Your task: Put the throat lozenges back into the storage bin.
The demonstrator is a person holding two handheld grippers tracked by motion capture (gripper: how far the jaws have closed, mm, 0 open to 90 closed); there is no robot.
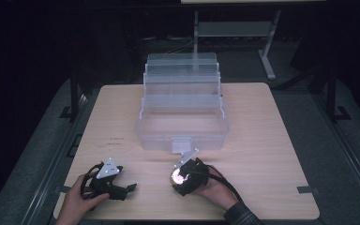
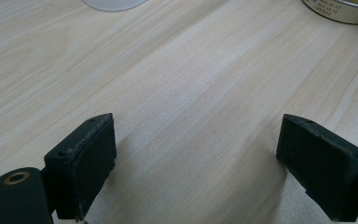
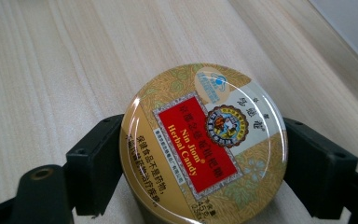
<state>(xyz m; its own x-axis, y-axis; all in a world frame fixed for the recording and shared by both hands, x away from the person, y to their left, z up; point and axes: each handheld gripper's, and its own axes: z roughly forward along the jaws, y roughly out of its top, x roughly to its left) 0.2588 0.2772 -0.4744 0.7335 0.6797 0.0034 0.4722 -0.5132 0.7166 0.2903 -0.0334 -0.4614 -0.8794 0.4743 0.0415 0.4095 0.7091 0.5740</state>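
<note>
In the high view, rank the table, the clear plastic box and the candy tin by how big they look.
Largest to smallest as they look in the high view:
1. Table
2. Clear box, standing open at the table's far middle
3. Candy tin, clamped in the right hand-held gripper

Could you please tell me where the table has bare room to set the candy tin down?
The wooden table is bare right of the clear plastic organizer box, out to the right edge, and likewise left of it. The front strip is crowded: the right gripper clamps the candy tin just before the box's latch, and the left gripper sits open at front left.
</note>
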